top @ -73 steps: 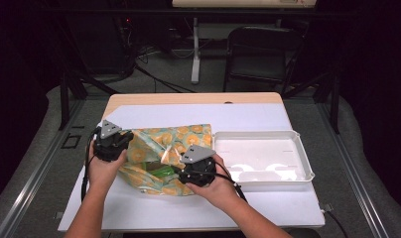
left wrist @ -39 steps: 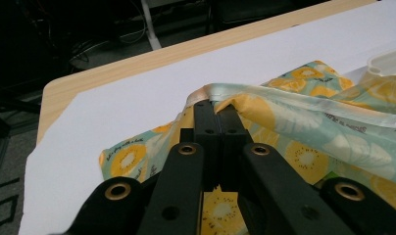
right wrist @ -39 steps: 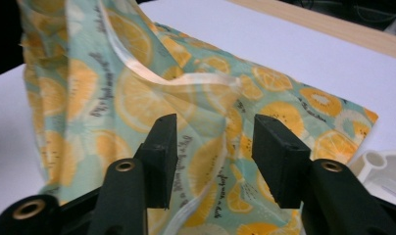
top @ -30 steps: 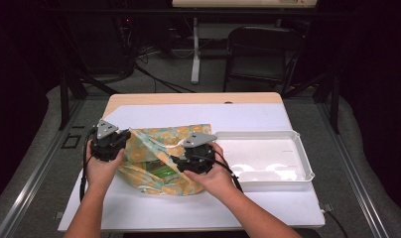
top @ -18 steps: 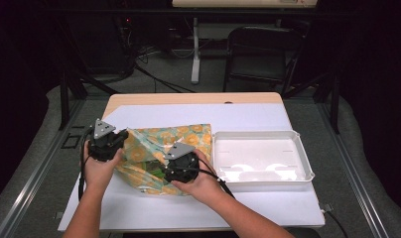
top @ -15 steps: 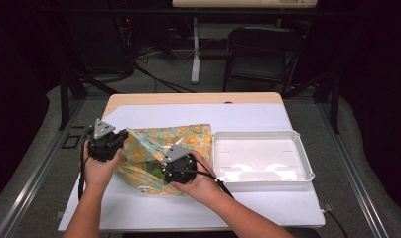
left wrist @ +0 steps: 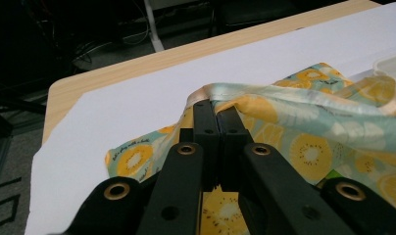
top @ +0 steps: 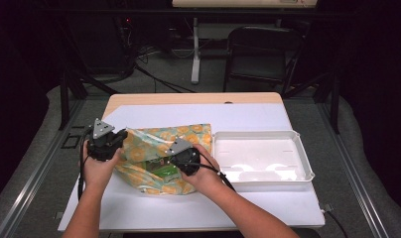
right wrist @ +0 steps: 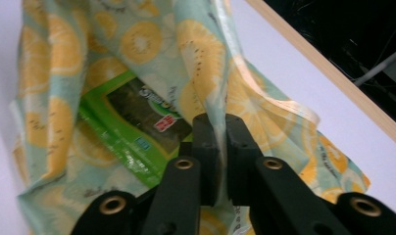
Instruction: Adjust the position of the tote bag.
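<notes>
- Fruit-print bag (top: 159, 158), pale green cloth with orange and kiwi slices, lies on the white sheet (top: 248, 116) over the table, toward nine o'clock of the table's middle.
- Small script runs along one printed slice near the bag's corner in the left gripper view (left wrist: 132, 147); it is too fine to read.
- Green packet (right wrist: 132, 127) sits inside the bag's mouth, with a dark panel, pale lettering, a red tag and a small blue mark; none of this writing can be made out.
- Left gripper (left wrist: 216, 110) is clenched on the bag's pale hem at the nine o'clock end, the cloth pinched between its black jaws and lifted into a ridge.
- Right gripper (right wrist: 220, 122) has just been closing; its jaws now meet on a fold of the bag's edge at the mouth, with the packet just beside them at ten o'clock.
- White tray (top: 302, 163) rests on the sheet at three o'clock of the bag, just beside it.
</notes>
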